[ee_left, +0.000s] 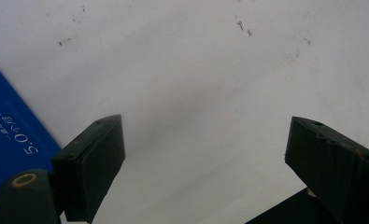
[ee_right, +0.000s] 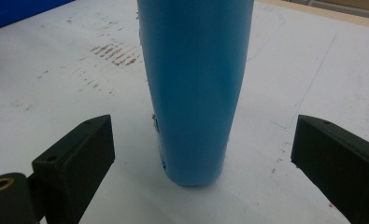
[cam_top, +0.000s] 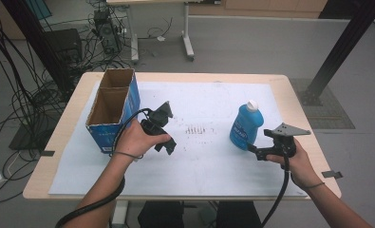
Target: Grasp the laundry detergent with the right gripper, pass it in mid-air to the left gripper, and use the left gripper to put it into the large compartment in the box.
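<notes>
Both grippers wide, btl [ee_right: 194, 88] ahead

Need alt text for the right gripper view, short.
A blue bottle stands upright on white paper, centred ahead of the open right gripper, whose black jaws sit either side without touching it. Brown smudges mark the paper behind.

Blue bottle [cam_top: 246, 126], white cap, upright on white sheet, right half of table. Smooth tapered body, base flat on the sheet [ee_right: 194, 93]. Stands free, nothing touching, well apart from the cardboard box.
</notes>
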Demonstrator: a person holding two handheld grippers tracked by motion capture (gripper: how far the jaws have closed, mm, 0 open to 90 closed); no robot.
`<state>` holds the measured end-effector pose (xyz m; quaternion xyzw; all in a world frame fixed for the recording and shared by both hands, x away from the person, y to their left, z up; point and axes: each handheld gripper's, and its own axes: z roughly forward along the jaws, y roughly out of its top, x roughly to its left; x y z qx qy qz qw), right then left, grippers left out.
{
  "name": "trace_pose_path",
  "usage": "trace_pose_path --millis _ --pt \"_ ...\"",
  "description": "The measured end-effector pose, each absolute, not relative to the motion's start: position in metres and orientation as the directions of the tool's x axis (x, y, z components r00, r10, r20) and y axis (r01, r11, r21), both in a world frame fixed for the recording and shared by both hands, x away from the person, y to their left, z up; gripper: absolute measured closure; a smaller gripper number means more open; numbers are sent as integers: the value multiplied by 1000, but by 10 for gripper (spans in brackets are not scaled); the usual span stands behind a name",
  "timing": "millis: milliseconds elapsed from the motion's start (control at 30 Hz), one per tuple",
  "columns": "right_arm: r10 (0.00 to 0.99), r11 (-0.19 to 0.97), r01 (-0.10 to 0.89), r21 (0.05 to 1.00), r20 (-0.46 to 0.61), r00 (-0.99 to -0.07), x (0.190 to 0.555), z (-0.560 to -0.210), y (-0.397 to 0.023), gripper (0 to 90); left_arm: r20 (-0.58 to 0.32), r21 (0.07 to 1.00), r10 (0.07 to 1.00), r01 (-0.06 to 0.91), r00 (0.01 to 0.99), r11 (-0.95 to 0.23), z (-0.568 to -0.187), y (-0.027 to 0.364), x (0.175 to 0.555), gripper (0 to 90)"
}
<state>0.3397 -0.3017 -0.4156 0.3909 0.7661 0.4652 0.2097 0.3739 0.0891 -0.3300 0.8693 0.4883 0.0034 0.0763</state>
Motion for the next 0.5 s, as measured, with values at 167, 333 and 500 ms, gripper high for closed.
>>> trace_pose_path --millis 167,333,500 --pt "796 259 407 876 45 -604 343 -419 -299 59 -67 134 848 847 525 -514 -328 89 374 125" --pt "797 256 407 877 47 -603 346 -421 -298 59 -71 134 848 848 524 -513 -328 89 374 125" --pt "795 247 410 878 59 -604 350 -425 -296 57 -71 131 849 849 523 -512 -328 89 373 125"
